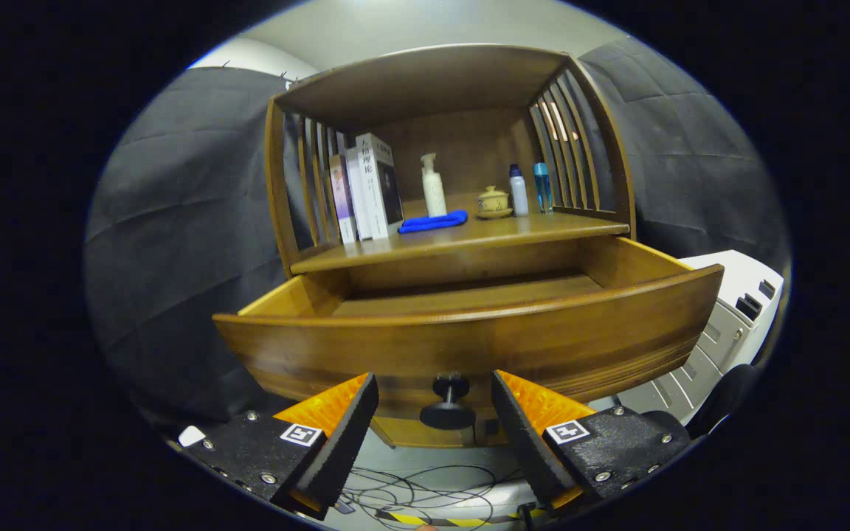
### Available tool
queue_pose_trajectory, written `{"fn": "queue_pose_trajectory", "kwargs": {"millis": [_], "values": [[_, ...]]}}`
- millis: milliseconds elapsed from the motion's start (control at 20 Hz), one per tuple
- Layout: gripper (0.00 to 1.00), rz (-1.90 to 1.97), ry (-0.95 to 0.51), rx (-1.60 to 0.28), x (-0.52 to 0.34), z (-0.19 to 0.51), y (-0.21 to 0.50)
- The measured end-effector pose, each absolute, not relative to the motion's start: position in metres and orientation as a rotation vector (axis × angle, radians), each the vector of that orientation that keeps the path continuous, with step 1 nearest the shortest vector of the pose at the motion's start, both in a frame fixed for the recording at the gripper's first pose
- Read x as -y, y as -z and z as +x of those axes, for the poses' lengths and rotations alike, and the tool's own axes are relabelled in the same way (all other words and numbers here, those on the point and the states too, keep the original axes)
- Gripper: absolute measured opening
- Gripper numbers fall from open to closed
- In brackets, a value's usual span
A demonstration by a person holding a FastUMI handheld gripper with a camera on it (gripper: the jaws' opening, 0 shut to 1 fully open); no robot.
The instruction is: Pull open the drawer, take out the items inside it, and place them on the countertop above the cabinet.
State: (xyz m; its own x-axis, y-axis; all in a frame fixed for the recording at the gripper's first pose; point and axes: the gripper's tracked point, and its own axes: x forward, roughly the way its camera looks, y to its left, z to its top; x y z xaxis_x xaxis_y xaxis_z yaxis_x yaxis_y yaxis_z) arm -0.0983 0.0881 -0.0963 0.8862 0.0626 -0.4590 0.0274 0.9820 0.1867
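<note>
The wooden drawer [469, 343] stands pulled out from the cabinet, its curved front facing me. A dark round knob [448, 402] juts from the middle of that front. My gripper [436, 391] is open, one finger on each side of the knob without touching it. The drawer's inside is mostly hidden behind its front; only a strip of bare wooden bottom [462, 295] shows. Above it lies the countertop [528, 230], carrying a folded blue cloth [432, 221].
On the countertop stand three books [366, 188] at the left, a white pump bottle [433, 186], a small lidded pot [493, 202] and two slim bottles [530, 189]. Slatted sides and a roof enclose it. A white machine [727, 310] sits to the right; cables [425, 490] lie on the floor.
</note>
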Motion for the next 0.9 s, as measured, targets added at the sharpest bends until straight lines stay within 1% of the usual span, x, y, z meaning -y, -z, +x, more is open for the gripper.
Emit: {"fn": "queue_pose_trajectory", "kwargs": {"millis": [300, 500, 750, 900], "values": [[0.95, 0.084, 0.031, -0.452, -0.062, -0.066, 0.035], [0.95, 0.049, 0.061, -0.452, -0.060, -0.029, 0.005], [0.96, 0.083, 0.137, -0.529, -0.052, 0.019, 0.005], [0.96, 0.087, 0.196, -0.630, -0.041, 0.031, 0.035]]}}
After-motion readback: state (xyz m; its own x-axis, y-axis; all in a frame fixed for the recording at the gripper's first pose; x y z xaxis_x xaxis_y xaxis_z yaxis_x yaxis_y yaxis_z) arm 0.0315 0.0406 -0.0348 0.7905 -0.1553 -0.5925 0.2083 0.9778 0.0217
